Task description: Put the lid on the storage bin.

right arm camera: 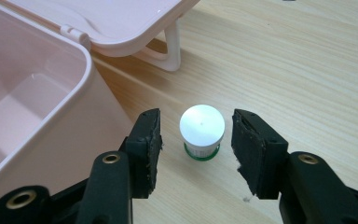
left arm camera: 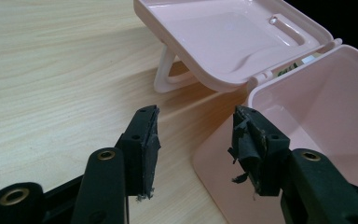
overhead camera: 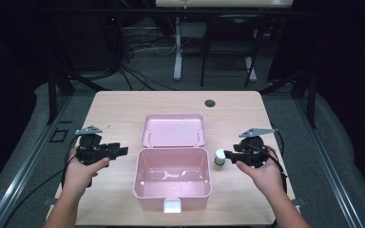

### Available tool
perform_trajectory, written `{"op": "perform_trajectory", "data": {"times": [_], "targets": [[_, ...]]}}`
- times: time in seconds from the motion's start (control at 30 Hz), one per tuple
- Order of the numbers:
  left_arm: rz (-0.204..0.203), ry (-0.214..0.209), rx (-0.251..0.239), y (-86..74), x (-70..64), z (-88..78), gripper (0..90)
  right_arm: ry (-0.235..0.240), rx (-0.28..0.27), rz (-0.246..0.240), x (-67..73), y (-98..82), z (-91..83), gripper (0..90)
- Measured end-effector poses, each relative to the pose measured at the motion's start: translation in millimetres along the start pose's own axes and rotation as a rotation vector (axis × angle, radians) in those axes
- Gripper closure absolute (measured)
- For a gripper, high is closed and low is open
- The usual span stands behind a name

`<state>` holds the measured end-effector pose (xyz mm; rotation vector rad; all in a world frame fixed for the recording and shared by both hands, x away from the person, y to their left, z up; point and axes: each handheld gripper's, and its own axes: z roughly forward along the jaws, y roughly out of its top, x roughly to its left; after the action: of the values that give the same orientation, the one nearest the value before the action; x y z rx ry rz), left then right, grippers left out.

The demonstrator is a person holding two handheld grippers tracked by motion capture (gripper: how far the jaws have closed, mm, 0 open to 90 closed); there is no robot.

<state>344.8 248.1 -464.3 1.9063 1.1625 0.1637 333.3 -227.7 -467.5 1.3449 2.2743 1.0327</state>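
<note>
Right gripper (right arm camera: 196, 140) is being held low over the table (overhead camera: 114, 107), jaws spread and released; nothing is being pinched. A small jar (right arm camera: 202, 132), white-capped with a green base band, is being framed between the two pads, upright on the wood, clear gaps showing on both sides, untouched. In the high view the jar (overhead camera: 219, 156) is seen standing just off the box's right wall, with the right gripper (overhead camera: 228, 155) pointed at it from the right and the right hand (overhead camera: 261, 172) wrapped behind.

Left gripper (left arm camera: 196, 135) is likewise being carried released, jaws wide, nothing between them but bare table and the near corner of the box (left arm camera: 335, 116). Torn pad rubber is being shown on both its fingers (left arm camera: 254, 144). In the high view the left gripper (overhead camera: 123, 151) is being held just left of the box, apart from it, in the left hand (overhead camera: 83, 168).

The pink box (overhead camera: 171, 185) is sitting mid-table between the two grippers, lid (overhead camera: 173, 129) thrown fully back and lying flat behind it on the hinge, inside facing up. A white latch (overhead camera: 172, 205) is hanging at the front wall. The box's interior is seen bare from above.

Farther back, a dark round grommet (overhead camera: 210, 103) is set in the tabletop near the far edge. Beyond the table, cables (overhead camera: 142, 47) are lying on the floor.
</note>
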Motion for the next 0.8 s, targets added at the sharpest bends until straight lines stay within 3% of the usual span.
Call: {"op": "perform_trajectory", "data": {"times": [0.17,0.3,0.43,0.53,0.67,0.8], "targets": [[0.008,0.000,0.017,-0.3,-1.3,0.0,53.0,-0.010,0.051,-0.024,-1.6,11.7,4.9,50.2],[0.030,0.006,0.006,0.6,-3.7,-0.8,54.7,-0.038,0.124,-0.057,0.2,21.1,11.1,47.8],[0.037,0.031,0.016,0.6,-1.8,-1.6,52.0,-0.062,0.158,-0.088,0.5,28.4,15.6,44.4],[0.042,0.020,0.030,1.1,-0.3,-0.9,50.7,-0.073,0.215,-0.116,-0.2,33.9,19.7,40.8],[0.061,0.038,0.045,1.1,-1.3,1.3,48.2,-0.079,0.282,-0.140,0.3,39.9,27.7,39.8],[0.066,0.044,0.048,1.3,-1.7,3.2,47.7,-0.071,0.367,-0.139,-0.4,46.1,37.9,39.5]]}}
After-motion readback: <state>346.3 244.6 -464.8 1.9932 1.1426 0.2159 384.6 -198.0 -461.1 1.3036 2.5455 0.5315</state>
